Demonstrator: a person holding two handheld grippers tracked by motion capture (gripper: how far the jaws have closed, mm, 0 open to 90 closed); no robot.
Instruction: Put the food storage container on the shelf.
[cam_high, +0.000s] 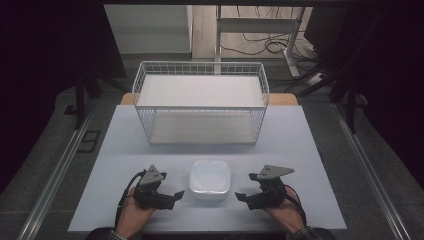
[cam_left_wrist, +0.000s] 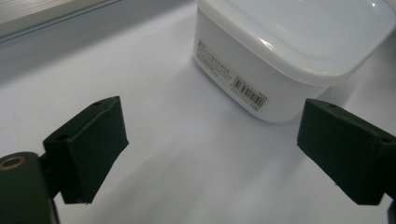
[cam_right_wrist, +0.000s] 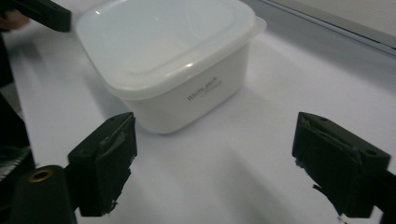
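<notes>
Flanking the white square plastic container with its translucent lid, the left gripper and the right gripper both stand with jaws spread and nothing between them. The container rests on the white table, near its front edge, well short of the white wire basket; judging by that, any grasp or transfer remains undone. Seen from the left gripper view, a barcode label marks one wall; printed lettering shows in the right gripper view.
</notes>
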